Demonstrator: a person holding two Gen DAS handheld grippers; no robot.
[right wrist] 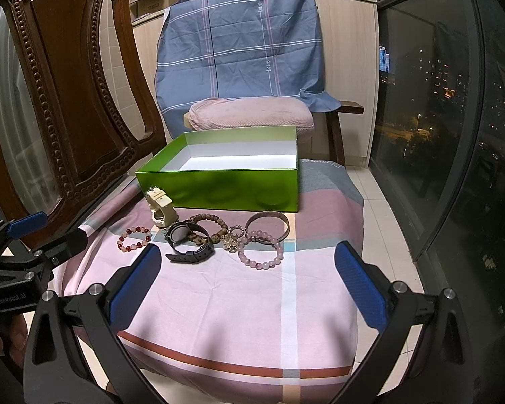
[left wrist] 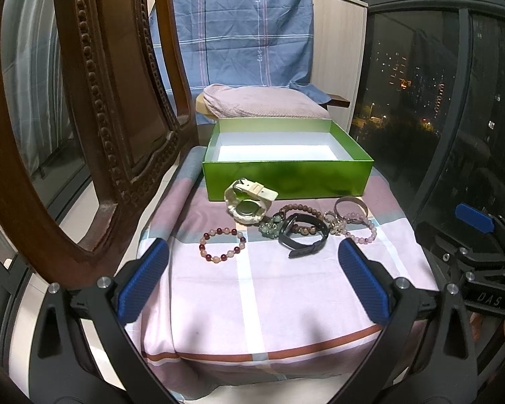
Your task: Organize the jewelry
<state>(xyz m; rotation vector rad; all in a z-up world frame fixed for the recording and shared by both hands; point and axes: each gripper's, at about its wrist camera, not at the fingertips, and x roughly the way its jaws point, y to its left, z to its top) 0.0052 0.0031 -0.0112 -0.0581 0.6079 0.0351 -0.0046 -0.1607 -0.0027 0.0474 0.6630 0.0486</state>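
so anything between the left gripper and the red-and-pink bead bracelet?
Nothing visible. The left gripper is open, with only bare checked cloth between it and the bead bracelet, which lies apart from the other pieces.

Box [left wrist: 288,176] behind watches [left wrist: 249,202], bracelets [left wrist: 223,245]; all on cloth [left wrist: 269,296]; chair [left wrist: 84,118] left.

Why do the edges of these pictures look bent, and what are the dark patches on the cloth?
Left wrist view: the fisheye lens bows the wooden chair back and window frame, and the corners go black. Right wrist view: same bending; soft finger-like shadows lie on the checked cloth in front, and the shiny green box mirrors dim rings of the jewelry. Both are sharp; the window shows night.
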